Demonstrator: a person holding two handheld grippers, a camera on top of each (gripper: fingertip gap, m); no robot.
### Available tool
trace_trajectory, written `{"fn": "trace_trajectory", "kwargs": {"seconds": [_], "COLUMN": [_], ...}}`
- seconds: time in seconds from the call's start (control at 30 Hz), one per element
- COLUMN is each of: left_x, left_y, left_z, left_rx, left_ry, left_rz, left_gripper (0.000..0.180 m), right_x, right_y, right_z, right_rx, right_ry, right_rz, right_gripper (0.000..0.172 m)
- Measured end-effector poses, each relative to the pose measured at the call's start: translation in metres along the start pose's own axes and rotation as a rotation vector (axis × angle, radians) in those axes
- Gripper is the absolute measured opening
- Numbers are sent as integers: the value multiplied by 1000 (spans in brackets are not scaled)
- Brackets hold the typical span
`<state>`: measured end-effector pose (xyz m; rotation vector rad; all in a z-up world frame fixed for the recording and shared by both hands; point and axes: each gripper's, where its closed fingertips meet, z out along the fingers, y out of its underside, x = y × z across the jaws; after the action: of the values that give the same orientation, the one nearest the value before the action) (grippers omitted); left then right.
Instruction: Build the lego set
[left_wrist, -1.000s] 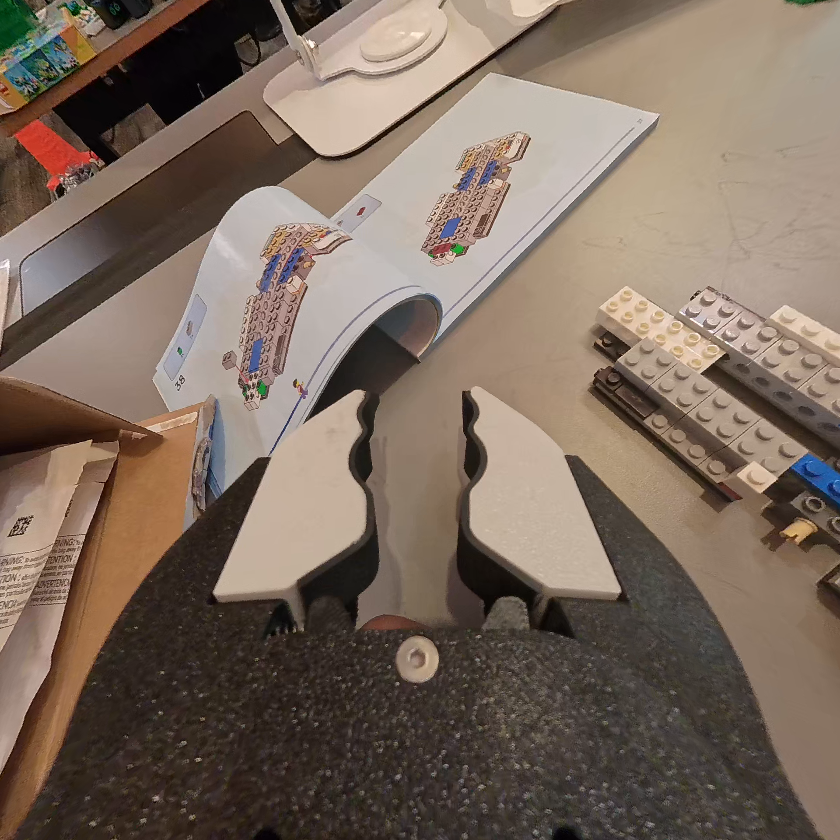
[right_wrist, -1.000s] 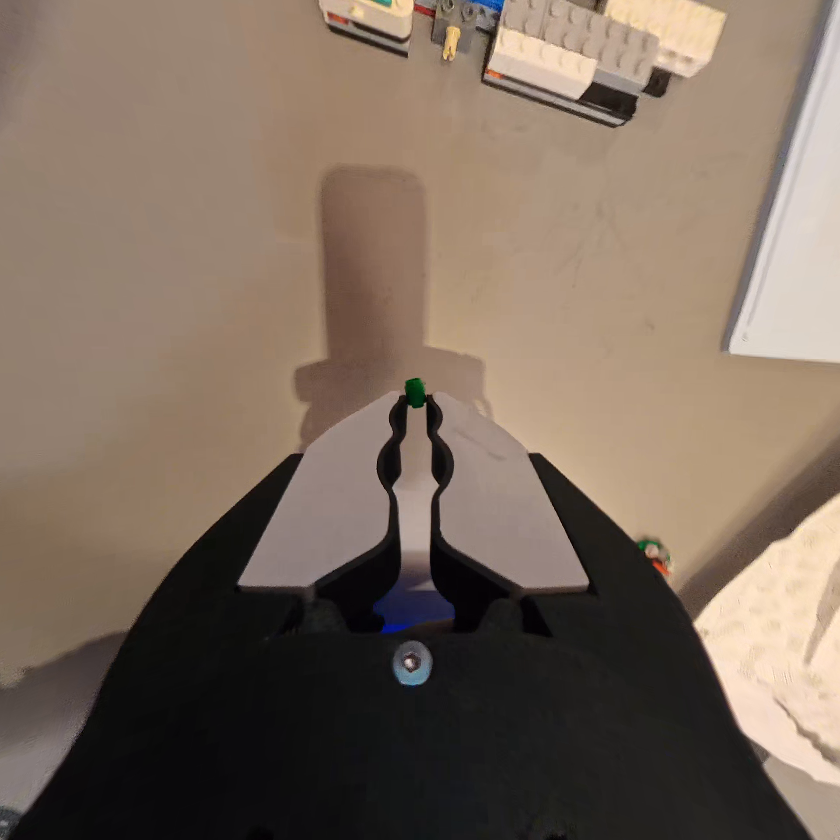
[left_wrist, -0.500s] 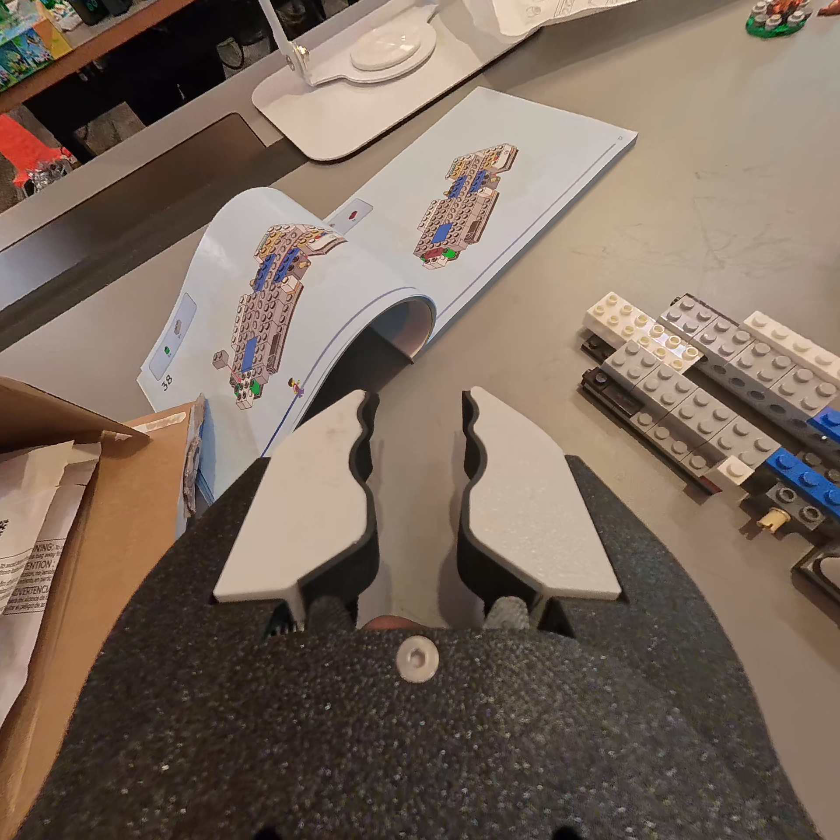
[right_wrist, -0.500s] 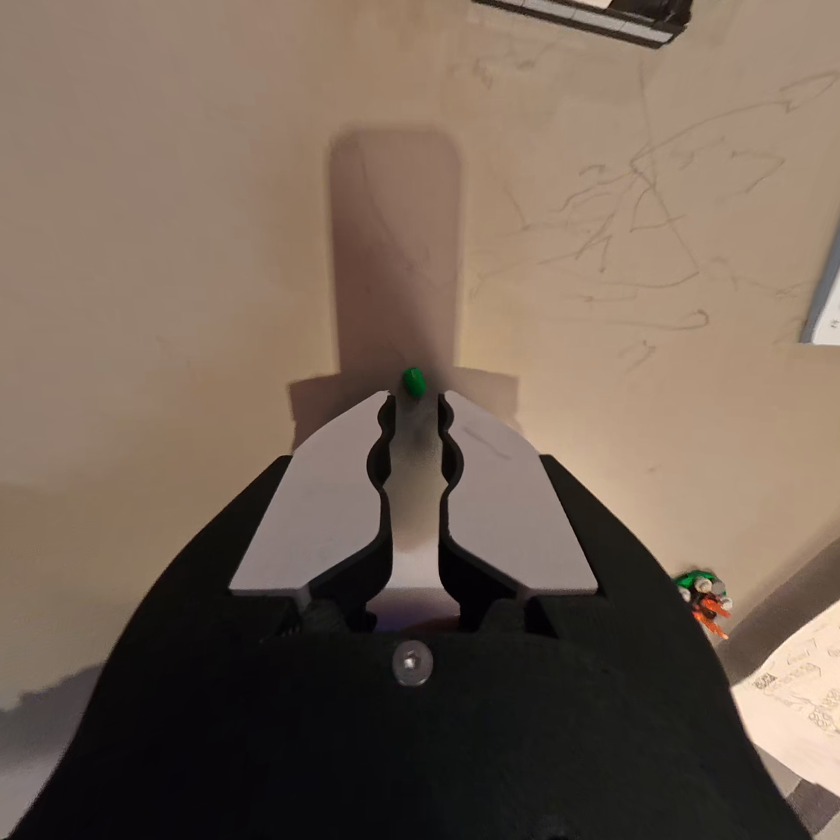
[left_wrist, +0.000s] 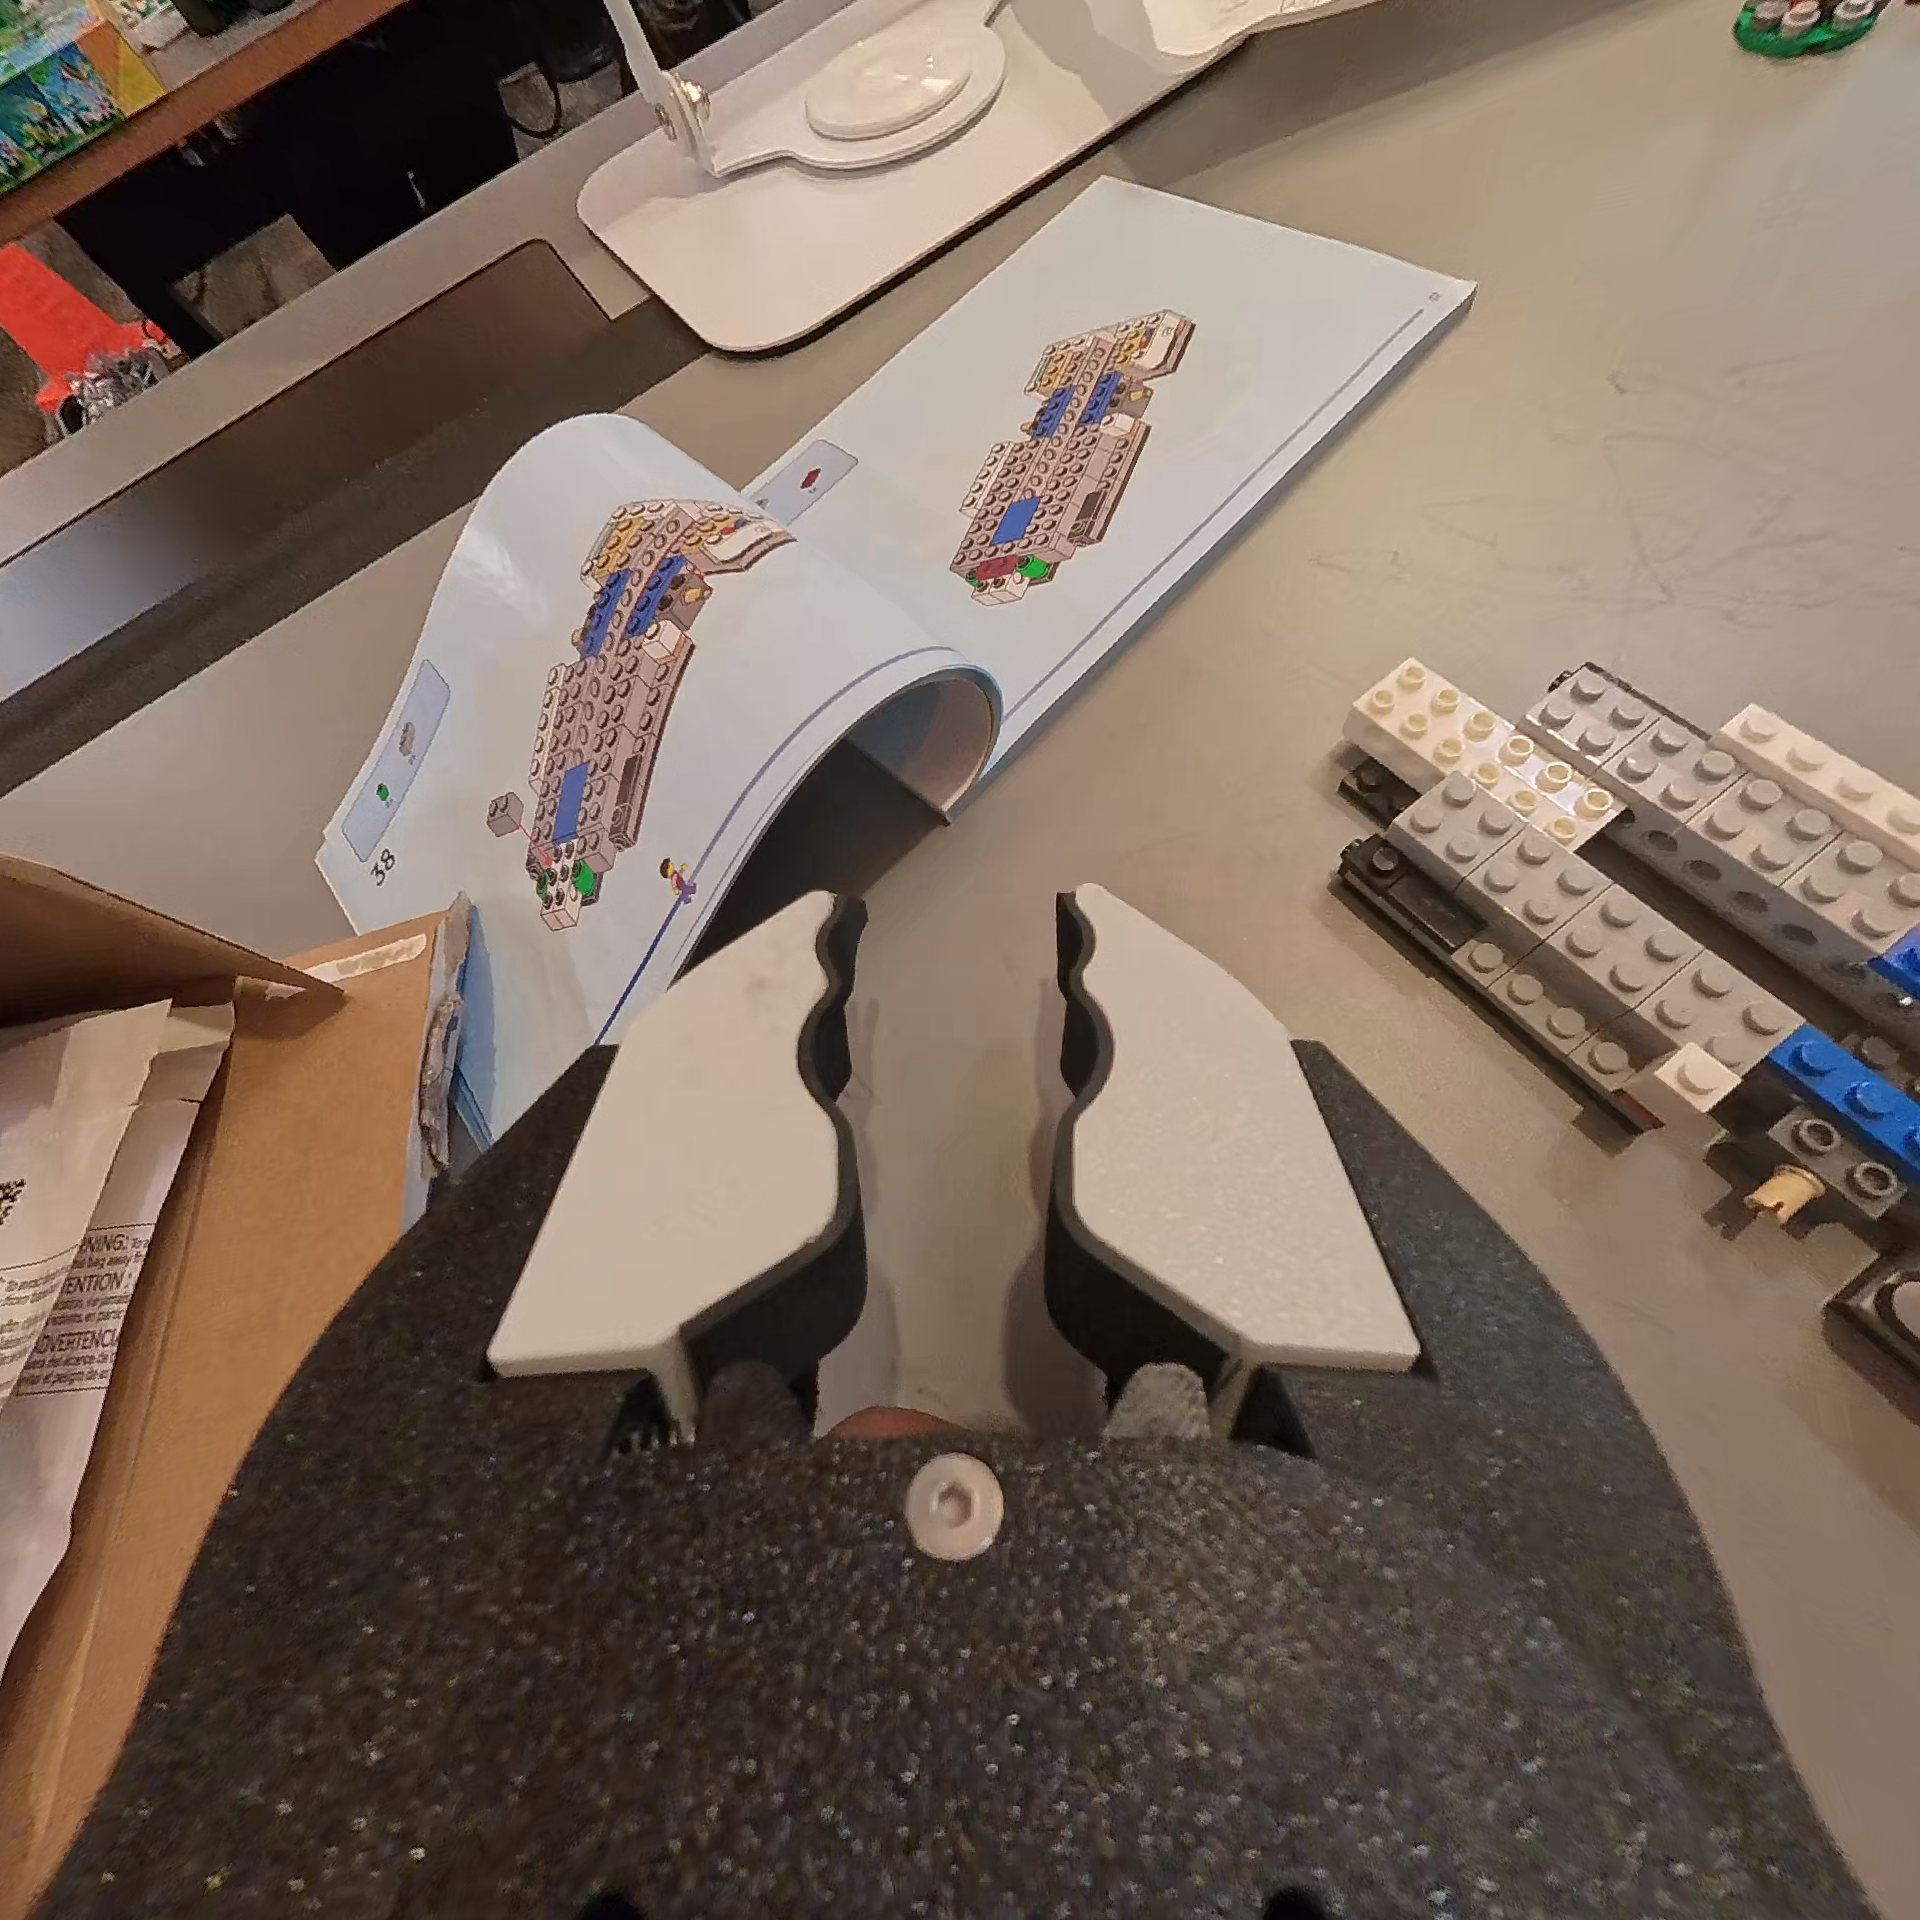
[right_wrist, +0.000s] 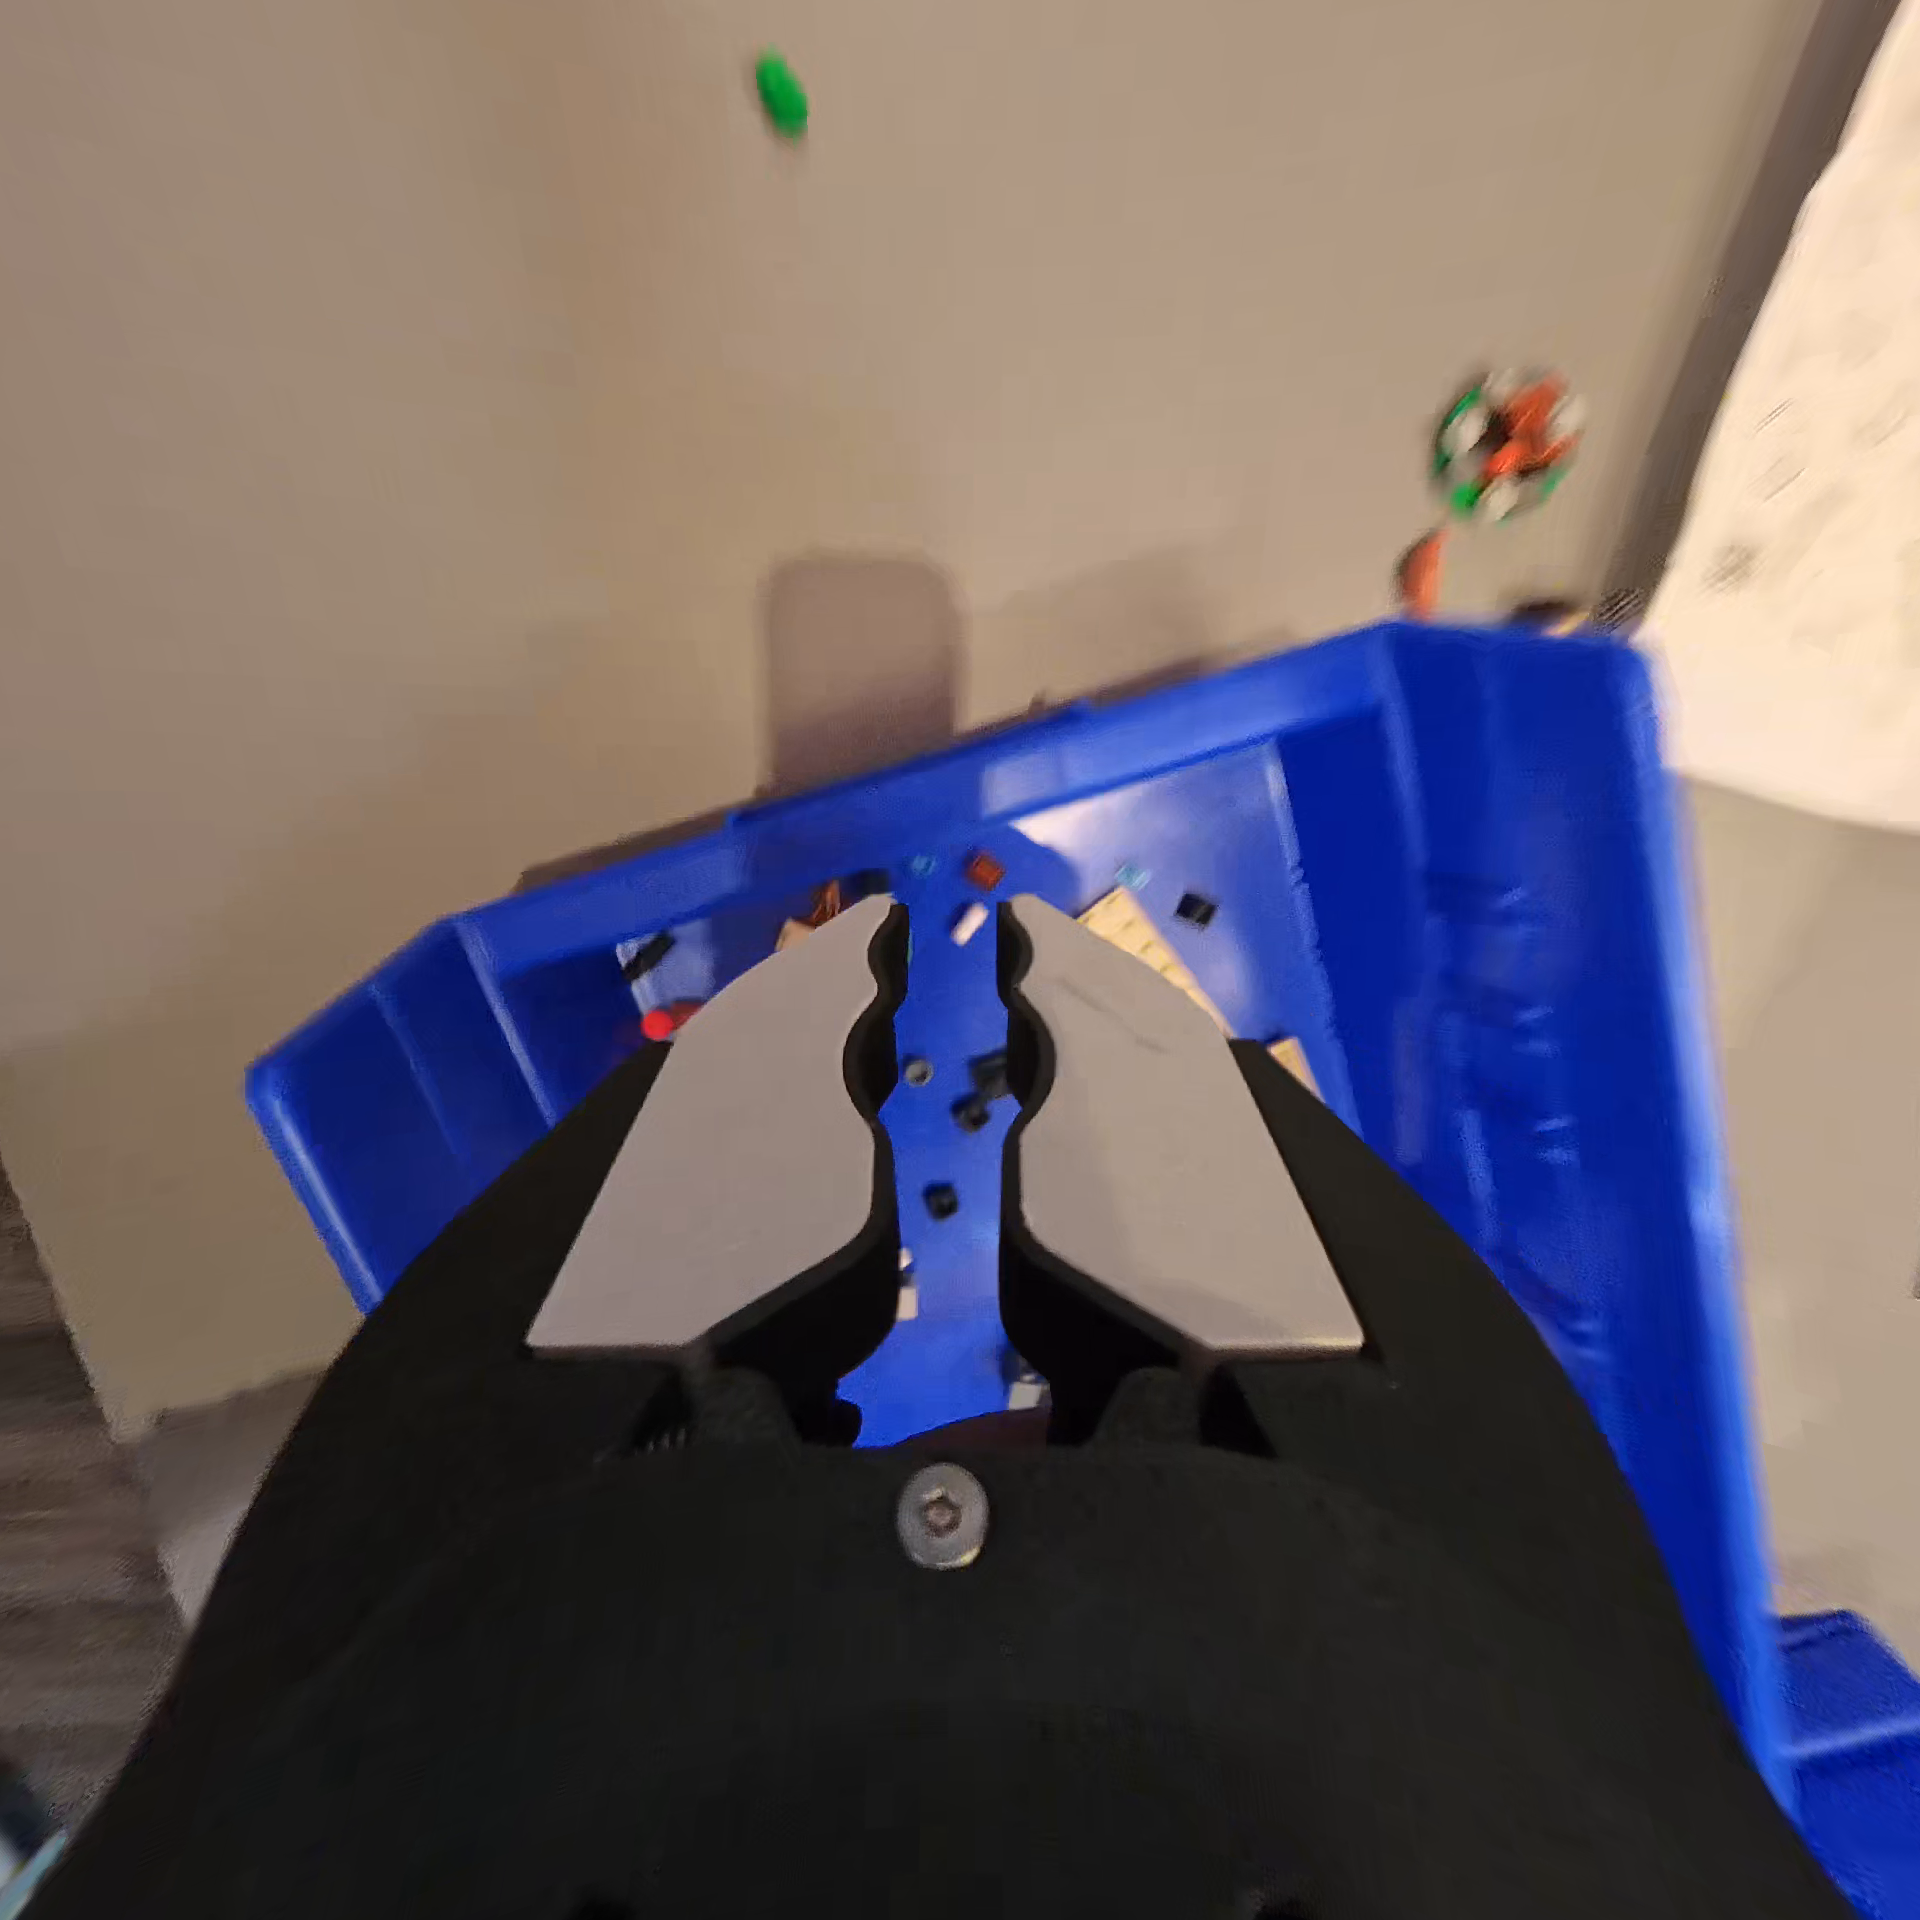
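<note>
In the left wrist view, the left tool (left_wrist: 961, 914) hovers over the smooth grey tabletop (left_wrist: 1558, 436), its two flat grey fingers (left_wrist: 717, 1122) with wavy black inner edges standing well apart with nothing between them. Just ahead and to its left lies an open instruction booklet (left_wrist: 1195, 436) of glossy pale-blue paper, the near page arched up in a curl. To the tool's right sits a long studded brick assembly (left_wrist: 1621, 873) in grey, white, black and blue plastic. At the tool's left is a brown cardboard box (left_wrist: 301, 1060) with white paper bags (left_wrist: 73, 1195) in it. Farther ahead rests a flat white lamp base (left_wrist: 810, 208).

In the right wrist view, which is blurred, the right tool (right_wrist: 951, 914) hangs over a glossy blue plastic bin (right_wrist: 1558, 935) with straight walls, its fingers narrowly apart and clamped on nothing. Small loose pieces (right_wrist: 982, 871) in red, white, tan and black lie scattered on the bin floor beneath it. Well ahead on the tabletop lies a small rounded green piece (right_wrist: 781, 94). Ahead to the right lies a round green, orange and white cluster (right_wrist: 1501, 447), with white paper (right_wrist: 1808, 520) beyond it.
</note>
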<state>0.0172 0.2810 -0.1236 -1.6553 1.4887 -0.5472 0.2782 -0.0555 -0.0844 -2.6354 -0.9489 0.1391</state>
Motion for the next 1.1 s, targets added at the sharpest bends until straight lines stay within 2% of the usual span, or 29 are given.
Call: {"fn": "trace_trajectory", "kwargs": {"seconds": [0.13,0.5,0.53,0.7,0.8,0.9,0.97,1.1], "left_x": [0,0,0,0,0,0,1,1], "left_y": [3,7,6,6,5,5,5,3], "left_z": [3,6,6,5,5,5,5,3], "left_rx": [-26,-58,-59,-50,-45,-45,-44,-29], "left_ry": [-14,-51,-51,-49,-45,-42,-41,-38], "left_rz": [17,51,51,53,49,47,49,46], "left_gripper": [37,37,37,37,37,37,37,37], "right_x": [-12,-15,-13,-8,6,4,-8,-37], "right_y": [32,48,46,42,22,-23,-55,-104], "right_z": [29,55,56,47,20,0,6,51], "right_rx": [-99,-162,-147,-149,-105,-3,30,11], "right_ry": [-63,-71,-60,-27,58,79,51,-38], "right_rz": [-17,-25,-22,-22,-30,-67,-128,-247], "right_gripper": [18,14,8,7,7,7,7,7]}}
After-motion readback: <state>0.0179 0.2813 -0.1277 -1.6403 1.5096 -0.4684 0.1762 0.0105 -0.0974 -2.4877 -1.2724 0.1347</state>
